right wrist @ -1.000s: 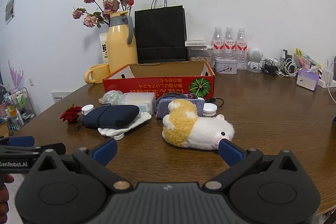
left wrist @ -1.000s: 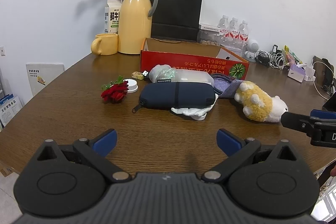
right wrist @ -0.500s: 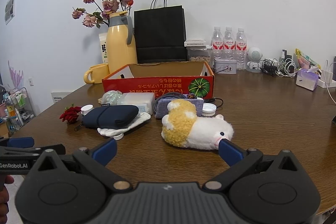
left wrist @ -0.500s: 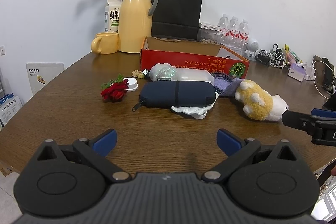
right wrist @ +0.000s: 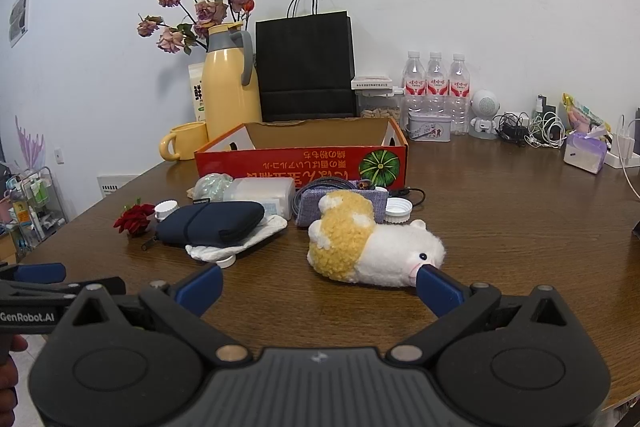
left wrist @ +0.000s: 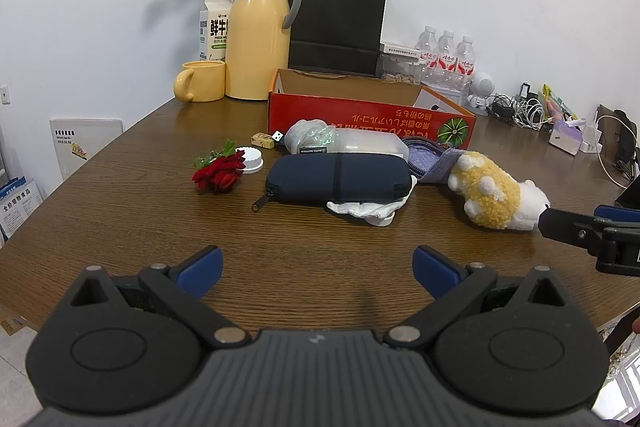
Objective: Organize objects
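An open red cardboard box (left wrist: pixel 372 115) (right wrist: pixel 300 163) stands on the wooden table (left wrist: pixel 120 211). In front of it lie a navy zip pouch (left wrist: pixel 340 177) (right wrist: pixel 210 221) on a white cloth (left wrist: pixel 366 209), a clear plastic case (left wrist: pixel 360 143), a purple pouch (right wrist: pixel 340 201), a red rose (left wrist: pixel 219 176) (right wrist: pixel 134 219), white caps (left wrist: pixel 250 157) (right wrist: pixel 398 209) and a yellow-white plush toy (left wrist: pixel 496 197) (right wrist: pixel 372 249). My left gripper (left wrist: pixel 318 271) is open and empty, short of the pouch. My right gripper (right wrist: pixel 320 285) is open, its right fingertip at the plush's snout.
A yellow jug (left wrist: pixel 260 39) with dried flowers, a yellow mug (left wrist: pixel 202 81), a milk carton (left wrist: pixel 214 29) and a black paper bag (left wrist: pixel 338 23) stand behind the box. Water bottles (right wrist: pixel 436 87), a small robot figure (right wrist: pixel 484 113), cables and a tissue pack (right wrist: pixel 582 151) line the back right.
Both views have crept very slightly forward towards the objects. Nothing on the table has moved and both grippers stay open.
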A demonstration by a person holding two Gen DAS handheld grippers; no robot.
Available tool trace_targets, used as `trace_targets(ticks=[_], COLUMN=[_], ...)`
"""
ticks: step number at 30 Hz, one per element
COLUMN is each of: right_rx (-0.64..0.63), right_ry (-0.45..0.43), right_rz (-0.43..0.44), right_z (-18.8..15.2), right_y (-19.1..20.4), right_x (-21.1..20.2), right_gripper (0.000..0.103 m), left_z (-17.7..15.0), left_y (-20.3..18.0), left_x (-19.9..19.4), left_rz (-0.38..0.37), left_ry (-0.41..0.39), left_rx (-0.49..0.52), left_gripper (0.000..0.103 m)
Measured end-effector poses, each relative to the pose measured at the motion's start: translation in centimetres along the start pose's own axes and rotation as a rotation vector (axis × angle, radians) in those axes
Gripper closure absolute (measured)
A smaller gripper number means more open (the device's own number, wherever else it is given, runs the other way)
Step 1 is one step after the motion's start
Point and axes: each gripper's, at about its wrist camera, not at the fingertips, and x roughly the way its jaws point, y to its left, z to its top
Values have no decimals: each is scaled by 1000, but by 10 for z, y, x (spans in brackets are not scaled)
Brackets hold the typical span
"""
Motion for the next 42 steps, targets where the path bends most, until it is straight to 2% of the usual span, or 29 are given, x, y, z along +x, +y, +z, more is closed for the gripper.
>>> trace_targets(ticks=[29, 37, 42], right_rx=[-4, -67, -161], right_ry=[4, 16, 57], right_rz=[-7, -48, -15], right_z=[2, 15, 32], right_y=[-3, -11, -18], right_x=[5, 36, 75], right_gripper=[0, 0, 0], left_z=[1, 11, 21], left_y=[3, 15, 31], left_x=[5, 16, 25], left_rz=[5, 32, 59], left_ry=[13, 14, 16], left_rx=[-2, -23, -53], left_gripper=[0, 0, 0])
